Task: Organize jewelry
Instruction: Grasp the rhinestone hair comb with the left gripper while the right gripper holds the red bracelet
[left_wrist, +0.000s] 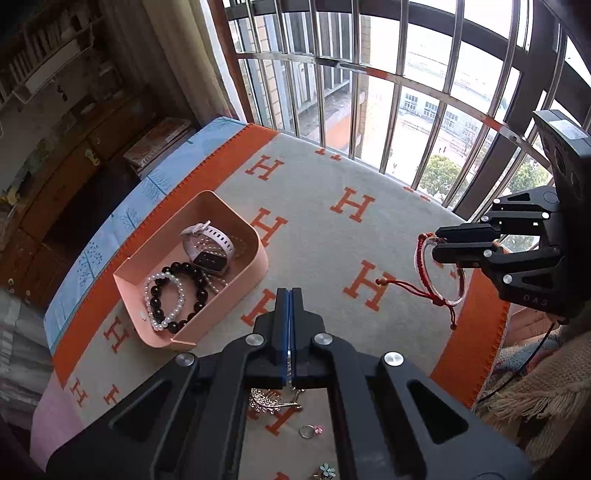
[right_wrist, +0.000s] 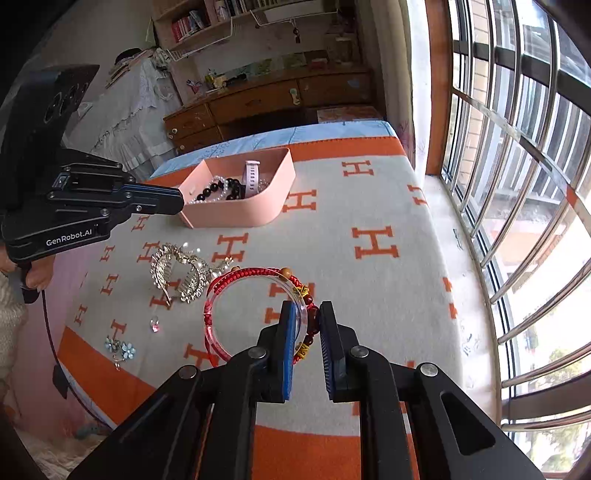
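A pink tray (left_wrist: 255, 236) (right_wrist: 236, 216) on the blanket holds a white watch (left_wrist: 208, 243), a black bead bracelet (left_wrist: 199, 291) and a pearl bracelet (left_wrist: 147, 295). My right gripper (right_wrist: 308, 314) (left_wrist: 437, 243) is shut on a clear bangle wound with red cord (right_wrist: 236, 291) (left_wrist: 443, 273) and holds it above the blanket, right of the tray. My left gripper (left_wrist: 290, 295) (right_wrist: 181, 201) is shut on a thin silver chain (left_wrist: 289, 365), just in front of the tray. A gold leaf brooch (left_wrist: 267, 400), a pink-stone ring (left_wrist: 310, 431) and blue flower earrings (right_wrist: 120, 349) lie loose.
The white blanket with orange H marks (left_wrist: 332, 240) covers the table. A silver hair comb pile (right_wrist: 177, 273) lies left of the bangle. A barred window (right_wrist: 517, 184) runs along the far side. A wooden dresser (right_wrist: 277, 99) stands beyond the table.
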